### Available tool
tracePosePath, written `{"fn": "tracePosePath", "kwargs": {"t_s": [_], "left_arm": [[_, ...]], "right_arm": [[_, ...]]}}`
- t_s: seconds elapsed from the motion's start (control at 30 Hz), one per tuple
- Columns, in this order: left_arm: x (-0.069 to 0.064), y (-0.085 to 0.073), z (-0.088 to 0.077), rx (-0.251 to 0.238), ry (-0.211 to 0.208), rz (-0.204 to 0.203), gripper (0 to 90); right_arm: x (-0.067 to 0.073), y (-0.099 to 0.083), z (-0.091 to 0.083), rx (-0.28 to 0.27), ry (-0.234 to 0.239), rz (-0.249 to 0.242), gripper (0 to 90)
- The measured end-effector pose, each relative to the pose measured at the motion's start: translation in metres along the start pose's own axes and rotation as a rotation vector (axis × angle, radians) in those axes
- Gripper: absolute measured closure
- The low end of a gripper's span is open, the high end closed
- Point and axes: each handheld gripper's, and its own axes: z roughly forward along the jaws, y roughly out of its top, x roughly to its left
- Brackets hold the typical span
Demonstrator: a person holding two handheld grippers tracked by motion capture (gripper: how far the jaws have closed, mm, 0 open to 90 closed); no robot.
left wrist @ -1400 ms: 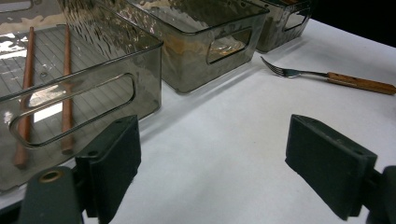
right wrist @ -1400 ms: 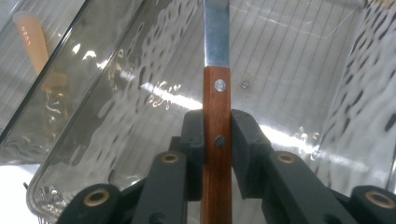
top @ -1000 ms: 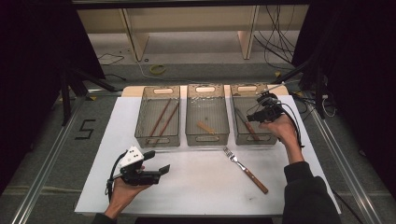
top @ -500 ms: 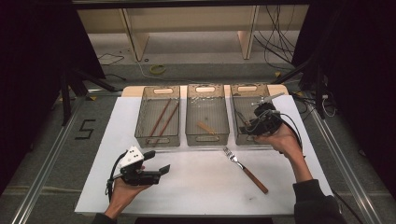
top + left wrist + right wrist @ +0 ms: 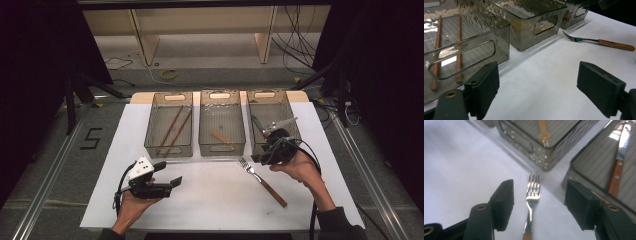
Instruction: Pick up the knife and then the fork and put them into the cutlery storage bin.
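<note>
Fork (image 5: 533, 192) between spread, just-opened right gripper (image 5: 537, 202) jaws, handle cut off below, left gripper (image 5: 537, 87) jaws spread.

In the right gripper view, the fork (image 5: 532, 202) is cut off by the bottom edge just where its wooden handle begins. The knife (image 5: 617, 167) in the right-hand bin (image 5: 584, 157) is cropped at the top edge and blurred. In the high view, part of that bin's interior is covered by the right gripper (image 5: 270, 152). In the left gripper view, the chopsticks (image 5: 439, 50) are distorted by the rippled bin wall (image 5: 469, 53).
</note>
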Motion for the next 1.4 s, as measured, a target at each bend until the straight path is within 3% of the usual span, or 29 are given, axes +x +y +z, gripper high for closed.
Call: {"fn": "tracePosePath", "kwargs": {"t_s": [0.17,0.57,1.4], "left_arm": [[-0.001,0.000,0.000,-0.004,0.001,-0.002,17.4],[-0.001,0.000,-0.001,-0.005,0.003,-0.001,17.4],[-0.001,0.000,-0.001,-0.005,0.003,0.001,17.4]], "right_arm": [[0.006,-0.010,0.004,0.046,0.011,-0.022,39.3],[0.012,-0.032,0.014,0.131,0.012,-0.022,39.8],[0.013,-0.056,0.027,0.237,0.003,-0.022,44.9]]}}
